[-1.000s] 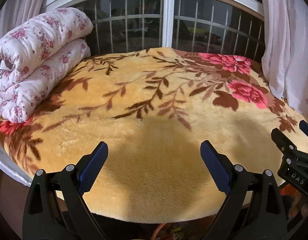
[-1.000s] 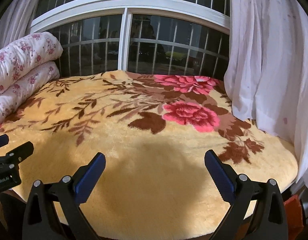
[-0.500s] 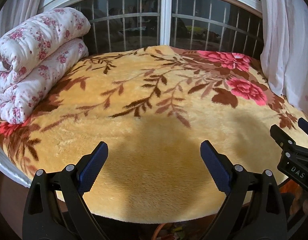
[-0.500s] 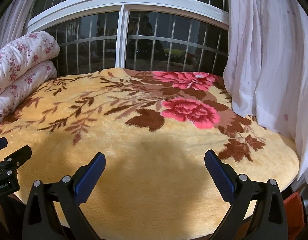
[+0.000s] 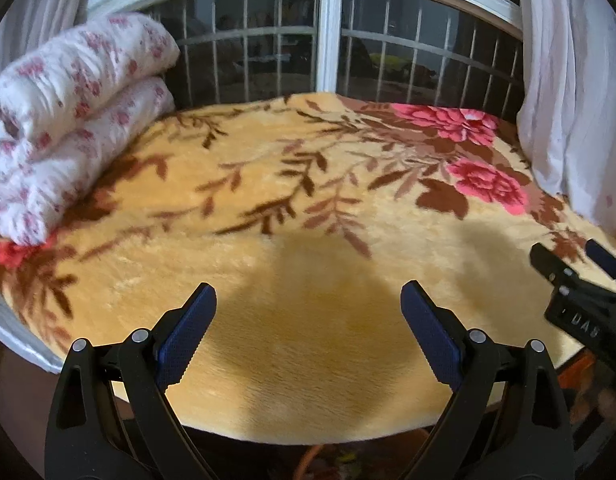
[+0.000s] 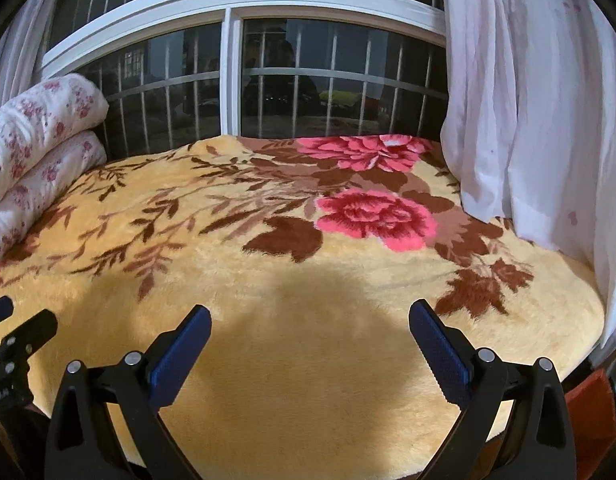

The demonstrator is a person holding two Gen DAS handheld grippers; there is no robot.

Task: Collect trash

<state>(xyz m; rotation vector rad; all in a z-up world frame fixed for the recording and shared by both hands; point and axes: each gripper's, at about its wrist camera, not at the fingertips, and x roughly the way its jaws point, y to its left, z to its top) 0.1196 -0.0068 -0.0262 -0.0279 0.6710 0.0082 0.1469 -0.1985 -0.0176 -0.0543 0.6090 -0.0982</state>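
Observation:
No trash shows on the bed in either view. My left gripper (image 5: pixel 308 300) hangs open above the near edge of a yellow plush blanket (image 5: pixel 288 208) with brown leaves and pink flowers. Nothing sits between its blue-padded fingers (image 5: pixel 186 330). My right gripper (image 6: pixel 310 322) is open too, over the same blanket (image 6: pixel 268 264), farther right. Each gripper appears at the edge of the other's view: the right gripper (image 5: pixel 580 280) at the right edge of the left wrist view, the left gripper (image 6: pixel 16 328) at the left edge of the right wrist view.
A folded white quilt with pink flowers (image 5: pixel 68 120) lies on the bed's left side. Behind the bed is a barred window (image 6: pixel 268 92), dark outside. White curtains (image 6: pixel 528 100) hang down on the right onto the blanket. Something orange (image 6: pixel 588 400) shows below the bed's right edge.
Both views have tilted upward a little, so the window takes more of the frame and the blanket sits lower. Both grippers stay open and empty.

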